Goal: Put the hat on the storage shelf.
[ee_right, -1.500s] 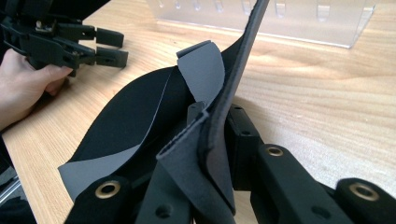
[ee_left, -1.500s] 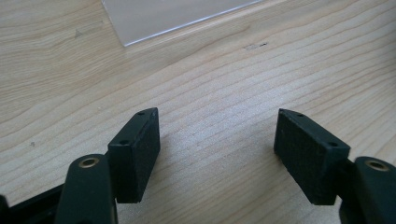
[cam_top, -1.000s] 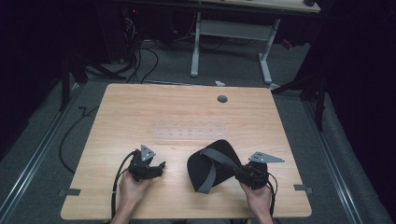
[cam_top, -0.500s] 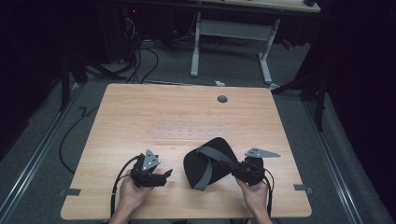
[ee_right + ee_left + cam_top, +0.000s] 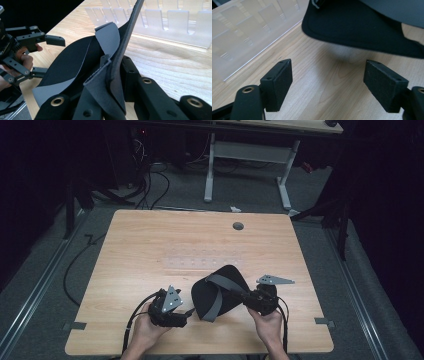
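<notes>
A black fabric piece (image 5: 220,292) with grey straps hangs just above the wooden table (image 5: 150,240), near its front edge. My right gripper (image 5: 246,296) is shut on its right end; in the right gripper view the folded edge (image 5: 72,60) is pinched between the jaws of my right gripper (image 5: 112,75). My left gripper (image 5: 189,312) stands just left of the fabric. Its jaws have just been opening and hold nothing. In the left gripper view my left gripper (image 5: 328,82) looks at bare wood, with the fabric's edge (image 5: 362,25) just beyond. The right gripper view shows my left gripper (image 5: 48,55) open beside the fabric.
A clear plastic slotted rack (image 5: 200,261) lies flat mid-table, just behind the fabric, also clear rack (image 5: 249,30) and rack (image 5: 175,25). A round cable hole (image 5: 238,226) sits near the far edge. Cables (image 5: 150,185) and another desk's legs (image 5: 210,165) are on the floor beyond.
My left gripper has moved right and slightly up, closer to the fabric, and its jaws have spread. The right gripper with the fabric has barely shifted.
</notes>
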